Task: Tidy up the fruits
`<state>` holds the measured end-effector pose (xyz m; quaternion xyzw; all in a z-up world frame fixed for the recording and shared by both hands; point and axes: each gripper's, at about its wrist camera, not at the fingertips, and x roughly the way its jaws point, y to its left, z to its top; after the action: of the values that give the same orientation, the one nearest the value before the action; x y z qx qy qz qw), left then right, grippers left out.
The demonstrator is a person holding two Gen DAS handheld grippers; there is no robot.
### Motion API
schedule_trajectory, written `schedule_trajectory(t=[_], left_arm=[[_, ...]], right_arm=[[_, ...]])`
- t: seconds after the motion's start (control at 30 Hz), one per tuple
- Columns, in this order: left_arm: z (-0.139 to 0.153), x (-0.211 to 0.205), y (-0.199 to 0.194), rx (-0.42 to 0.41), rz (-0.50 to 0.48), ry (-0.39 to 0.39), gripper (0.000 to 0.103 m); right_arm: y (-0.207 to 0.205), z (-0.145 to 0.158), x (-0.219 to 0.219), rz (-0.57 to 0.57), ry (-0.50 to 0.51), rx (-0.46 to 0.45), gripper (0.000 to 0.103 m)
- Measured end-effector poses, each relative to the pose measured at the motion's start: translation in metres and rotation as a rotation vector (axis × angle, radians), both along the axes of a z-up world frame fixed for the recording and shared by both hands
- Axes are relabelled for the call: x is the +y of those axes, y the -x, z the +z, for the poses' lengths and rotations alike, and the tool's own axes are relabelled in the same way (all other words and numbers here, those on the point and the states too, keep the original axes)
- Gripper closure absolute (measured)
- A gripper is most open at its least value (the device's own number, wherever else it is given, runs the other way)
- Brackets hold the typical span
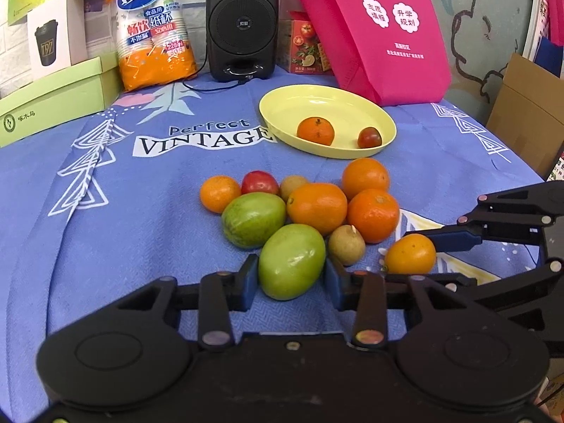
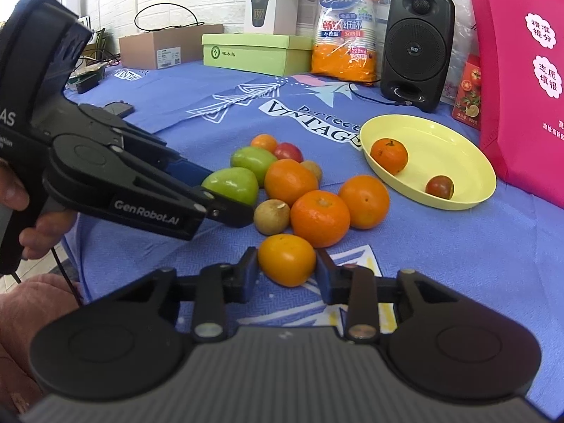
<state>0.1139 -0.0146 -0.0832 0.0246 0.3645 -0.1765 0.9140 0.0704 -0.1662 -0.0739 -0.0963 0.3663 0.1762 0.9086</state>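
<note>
A pile of fruit lies on the blue cloth: oranges (image 1: 317, 207), green fruits, brown longans (image 1: 346, 245) and a red fruit (image 1: 259, 182). My left gripper (image 1: 291, 278) has its jaws on both sides of the nearest green fruit (image 1: 292, 261), which still rests on the cloth. My right gripper (image 2: 286, 271) has its jaws on both sides of a yellow-orange fruit (image 2: 286, 259), also seen in the left wrist view (image 1: 410, 253). A yellow plate (image 1: 282, 105) behind the pile holds an orange (image 1: 315, 130) and a small dark red tomato (image 1: 369, 137).
A black speaker (image 1: 241, 21), an orange pack of paper cups (image 1: 155, 28), green and white boxes (image 1: 53, 98) and a pink bag (image 1: 380, 28) line the back. A cardboard box (image 1: 528, 112) stands off the table's right edge.
</note>
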Motion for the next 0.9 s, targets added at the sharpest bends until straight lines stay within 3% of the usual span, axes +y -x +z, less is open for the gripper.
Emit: schedule_trajectory(t=[0.57, 0.9], left_arm=[[0.033, 0.004, 0.013, -0.074, -0.015, -0.011, 0.064], [0.060, -0.015, -0.045, -0.119, -0.043, -0.041, 0.064]], right_arm=[[0.008, 0.019, -0.012, -0.027, 0.006, -0.049, 0.069], [-0.024, 0.035, -0.031, -0.062, 0.023, -0.111, 0.069]])
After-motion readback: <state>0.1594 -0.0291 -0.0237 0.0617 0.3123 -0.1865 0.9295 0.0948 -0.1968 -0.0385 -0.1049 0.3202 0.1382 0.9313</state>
